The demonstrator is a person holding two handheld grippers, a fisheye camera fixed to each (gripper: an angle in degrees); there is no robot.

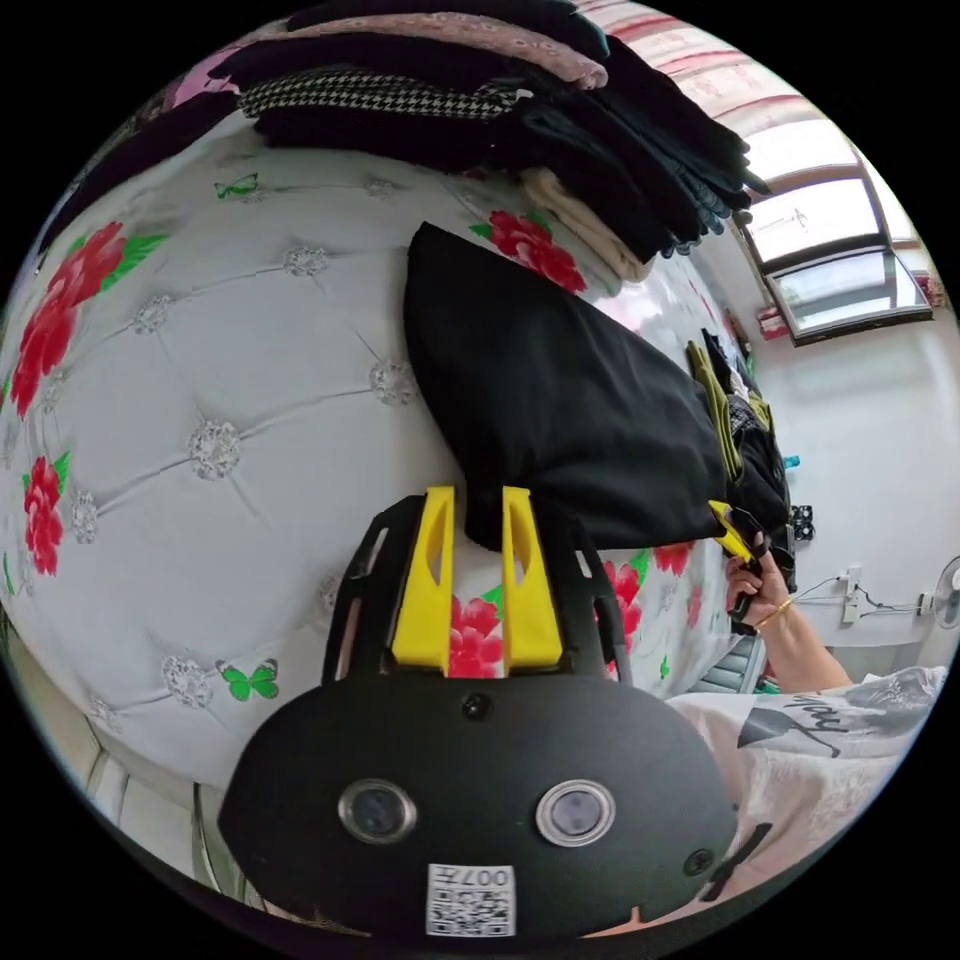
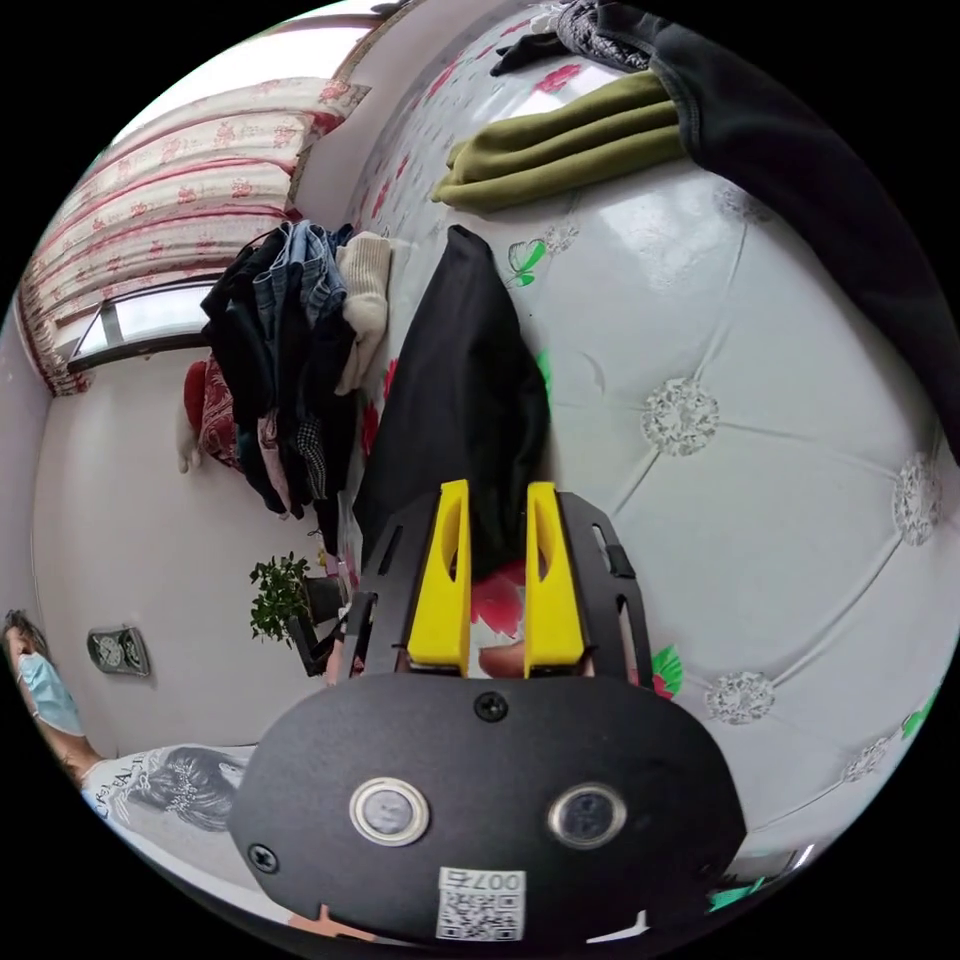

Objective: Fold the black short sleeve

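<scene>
step: mid-fold, judged | black short sleeve (image 1: pixel 560 400) held up over floral bed (image 1: pixel 200 420) | left claw (image 1: pixel 478 510) jaws narrowly parted, pinching a corner | right claw (image 2: pixel 497 510) likewise on its edge | next: lay it flat, bring edges together

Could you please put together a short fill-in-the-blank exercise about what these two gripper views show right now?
1. Both grippers hold a garment whose colour is ____.
2. The fingers of the left gripper are coloured ____.
3. In the right gripper view, the folded clothes lying beyond the held garment are olive ____.
4. The quilted bed cover is printed with red ____ and green butterflies.

Missing words: black; yellow; green; flowers
</scene>
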